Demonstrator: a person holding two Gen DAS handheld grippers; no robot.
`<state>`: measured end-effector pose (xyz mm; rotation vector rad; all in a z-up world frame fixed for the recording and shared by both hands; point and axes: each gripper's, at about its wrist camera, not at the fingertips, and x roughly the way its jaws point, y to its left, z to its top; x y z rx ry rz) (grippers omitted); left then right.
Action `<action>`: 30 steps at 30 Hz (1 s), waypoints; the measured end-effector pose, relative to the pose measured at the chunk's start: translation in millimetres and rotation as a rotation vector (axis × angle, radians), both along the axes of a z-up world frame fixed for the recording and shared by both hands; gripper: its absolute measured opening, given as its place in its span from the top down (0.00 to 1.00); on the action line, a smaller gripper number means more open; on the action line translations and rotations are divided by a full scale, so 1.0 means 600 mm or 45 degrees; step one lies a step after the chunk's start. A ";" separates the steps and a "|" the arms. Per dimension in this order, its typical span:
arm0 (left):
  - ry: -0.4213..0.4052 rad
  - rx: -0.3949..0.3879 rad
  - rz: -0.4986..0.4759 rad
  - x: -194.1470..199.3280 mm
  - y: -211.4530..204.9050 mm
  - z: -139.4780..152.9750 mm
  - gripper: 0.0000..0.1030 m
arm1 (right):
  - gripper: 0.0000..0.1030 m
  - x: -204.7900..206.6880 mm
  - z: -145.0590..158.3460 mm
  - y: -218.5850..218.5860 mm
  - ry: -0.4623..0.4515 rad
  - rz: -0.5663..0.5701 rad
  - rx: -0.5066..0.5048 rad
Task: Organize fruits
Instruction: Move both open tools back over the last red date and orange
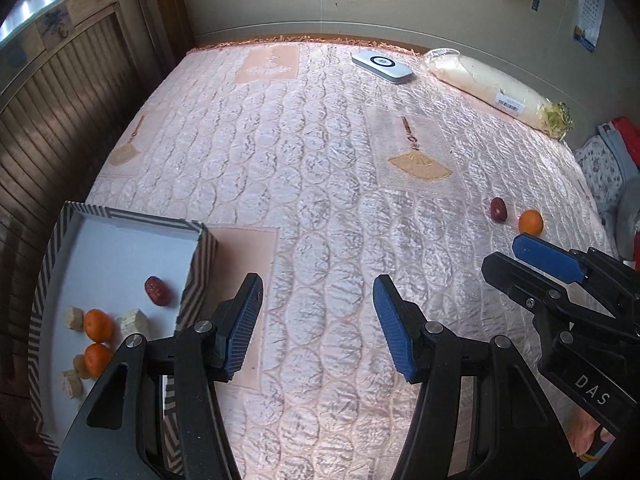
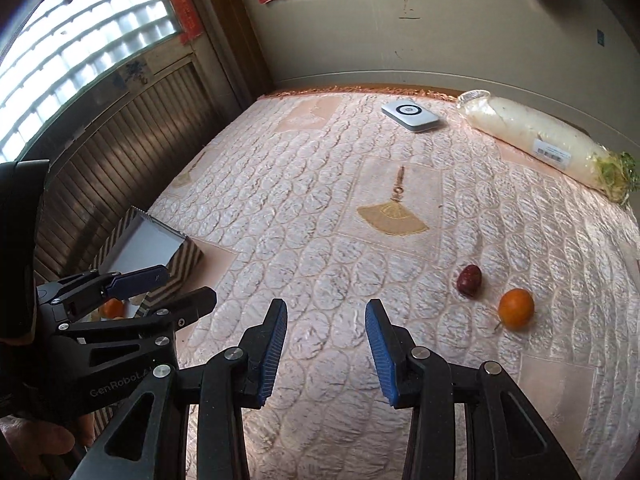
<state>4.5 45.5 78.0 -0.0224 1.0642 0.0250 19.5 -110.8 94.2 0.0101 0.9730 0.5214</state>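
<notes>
Left gripper (image 1: 318,320): jaws spread wide, nothing between the blue pads, hovering over the quilt just right of the box.
Right gripper (image 2: 326,344): jaws apart too, empty, aimed up the bed with the loose fruit ahead and off to its right.
Striped box (image 1: 202,264): sitting at the left edge of the bed, open top, already loaded.
Inside the box: two oranges (image 1: 98,325), one red date (image 1: 157,291), several pale chunks (image 1: 135,320) scattered among them.
Quilted bedspread (image 1: 304,168): soft, puffy, shiny; nothing flat about it.
Loose red date (image 2: 469,280): lying on the quilt, close beside the loose orange but not touching.
Loose orange (image 2: 516,308): nearer the right gripper than the date, small stem pointing down-left.
Far end: white device (image 2: 412,115) and a wrapped daikon (image 2: 540,144) by the wall, well apart from the fruit.
Progress, judged: most fruit boxed, two pieces left.
Risk one: round orange rolling off on the soft quilt if nudged by one pad before the other closes.
Risk two: date bumped aside while closing on the orange, being so near.
Risk three: grippers crossing paths on the carry toward the box.
</notes>
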 end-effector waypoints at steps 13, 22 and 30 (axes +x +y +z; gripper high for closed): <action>0.030 -0.021 -0.099 0.046 -0.079 -0.020 0.44 | 0.58 0.016 -0.032 -0.122 0.057 -0.179 -0.023; 0.054 -0.042 -0.165 0.080 -0.129 -0.033 0.44 | 0.58 0.046 -0.061 -0.201 0.082 -0.296 -0.070; 0.093 -0.067 -0.203 0.104 -0.161 -0.048 0.44 | 0.58 0.093 -0.082 -0.197 0.093 -0.243 -0.053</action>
